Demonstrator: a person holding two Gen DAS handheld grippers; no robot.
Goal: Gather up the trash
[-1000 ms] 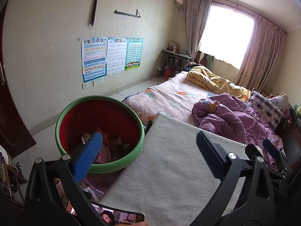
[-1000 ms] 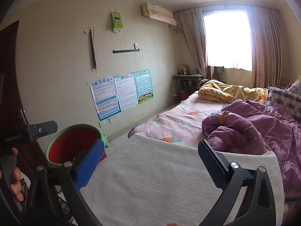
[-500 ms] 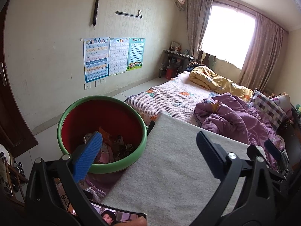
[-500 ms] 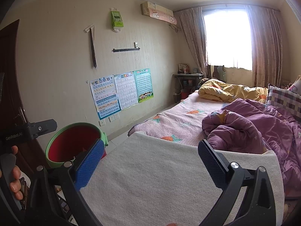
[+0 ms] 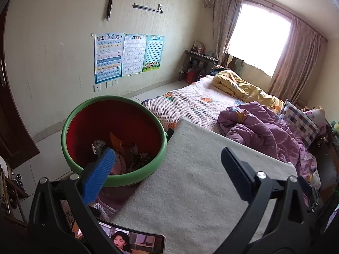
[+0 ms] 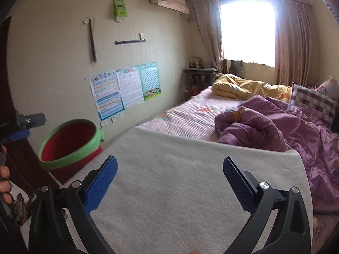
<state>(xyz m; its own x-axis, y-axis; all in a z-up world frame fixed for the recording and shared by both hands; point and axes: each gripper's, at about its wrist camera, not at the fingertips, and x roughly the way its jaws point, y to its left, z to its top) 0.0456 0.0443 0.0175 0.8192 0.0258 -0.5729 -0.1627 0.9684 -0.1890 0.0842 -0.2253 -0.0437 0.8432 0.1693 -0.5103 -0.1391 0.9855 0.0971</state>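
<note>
Left gripper [image 5: 167, 167]: jaws spread wide, nothing between the blue pads, held above the near edge of the grey mat; the holder's fingers [image 6: 5, 182] show at the left edge of the right wrist view.
Bin [image 5: 70, 127]: red tub with a green rim, standing at the left edge of the mat, just beside the bed's foot.
Trash [image 5: 125, 154]: crumpled wrappers and scraps piled in the bottom of the bin.
Phone [image 5: 137, 243]: lying at the near edge of the mat, screen lit.
Mat [image 6: 180, 190]: pale grey felt sheet spread flat over the bed's near end, bare across its middle.
Right gripper [image 6: 169, 180]: jaws likewise wide apart and empty, held over the mat.
Bedding: purple quilt [image 6: 275, 127] bunched at the right, touching the mat's far edge; yellow quilt [image 6: 243, 86] beyond it, near the window.
</note>
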